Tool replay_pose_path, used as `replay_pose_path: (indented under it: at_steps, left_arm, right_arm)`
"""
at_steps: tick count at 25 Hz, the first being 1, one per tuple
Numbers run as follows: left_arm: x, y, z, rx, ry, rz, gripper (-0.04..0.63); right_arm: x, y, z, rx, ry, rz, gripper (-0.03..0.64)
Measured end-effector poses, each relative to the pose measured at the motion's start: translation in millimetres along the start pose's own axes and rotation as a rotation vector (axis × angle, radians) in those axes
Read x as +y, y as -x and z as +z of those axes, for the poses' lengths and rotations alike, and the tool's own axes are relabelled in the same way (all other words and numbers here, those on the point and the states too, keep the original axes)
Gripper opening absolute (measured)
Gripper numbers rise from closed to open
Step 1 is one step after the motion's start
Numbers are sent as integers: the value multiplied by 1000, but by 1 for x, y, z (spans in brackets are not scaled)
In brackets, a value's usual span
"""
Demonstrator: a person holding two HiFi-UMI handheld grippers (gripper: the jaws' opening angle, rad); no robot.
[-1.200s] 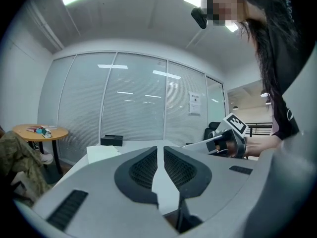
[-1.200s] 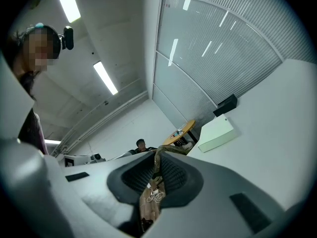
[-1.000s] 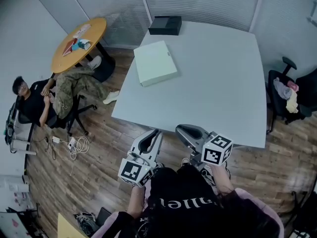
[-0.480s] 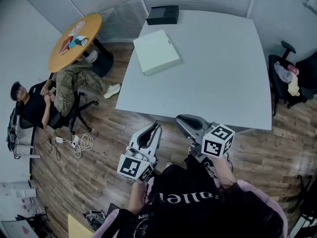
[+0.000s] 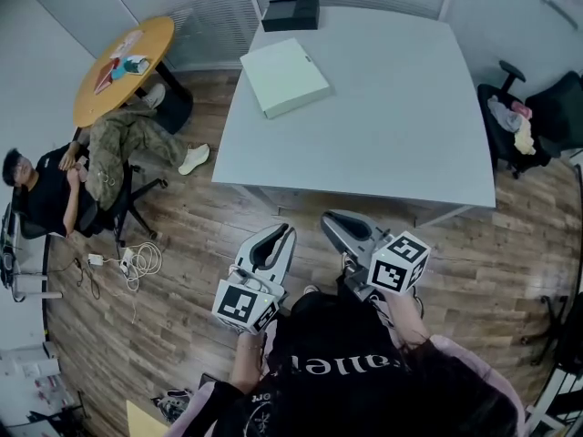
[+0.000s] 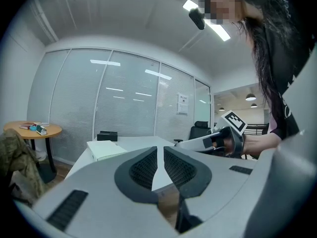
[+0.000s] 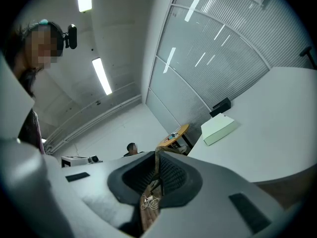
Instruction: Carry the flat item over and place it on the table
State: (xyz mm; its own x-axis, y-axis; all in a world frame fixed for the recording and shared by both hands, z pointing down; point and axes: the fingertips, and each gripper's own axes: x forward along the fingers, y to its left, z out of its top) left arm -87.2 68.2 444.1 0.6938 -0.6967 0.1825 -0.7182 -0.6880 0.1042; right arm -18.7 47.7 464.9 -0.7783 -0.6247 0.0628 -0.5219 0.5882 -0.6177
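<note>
Step in hand, as judged: placing looks done. The flat item point(image 5: 284, 76), a pale green slab-like box with squared edges and a matte lid, already lies on the far left part of the table point(image 5: 392, 126), near a black box point(image 5: 290, 14). The left gripper point(image 5: 276, 237) and right gripper point(image 5: 341, 223) hang short of the table's near edge, over the wood-grain floor point(image 5: 182, 244). Both have jaws closed tip to tip, with nothing between the ribbed black pads point(image 6: 143, 167). The table top is smooth, pale grey and square. Next move probably calls for nothing but standing clear; any re-grip would need jaws opened wide across 1 thin edge.
</note>
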Motion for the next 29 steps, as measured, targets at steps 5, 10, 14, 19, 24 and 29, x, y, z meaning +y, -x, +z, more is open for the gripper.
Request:
replay_pose_path:
  at_steps: [5, 10, 14, 19, 24, 29]
  left_arm:
    - [1, 27, -4, -18, -7, -30, 58]
    - [-3, 43, -5, -31, -11, -63, 58]
    - [-6, 53, -5, -39, -12, -75, 58]
    - [-4, 65, -1, -57, -18, -82, 58]
    - [-7, 72, -2, -65, -16, -84, 58]
    - [-13, 75, -4, -67, -23, -90, 58]
  right_arm:
    - [25, 2, -20, -9, 2, -22, 35]
    - [40, 2, -29, -19, 17, -47, 35]
    - [49, 3, -32, -32, 23, -51, 35]
    - [61, -1, -35, -37, 35, -50, 35]
    - [67, 0, -38, -35, 43, -57, 35]
    - [69, 6, -41, -40, 45, -64, 35]
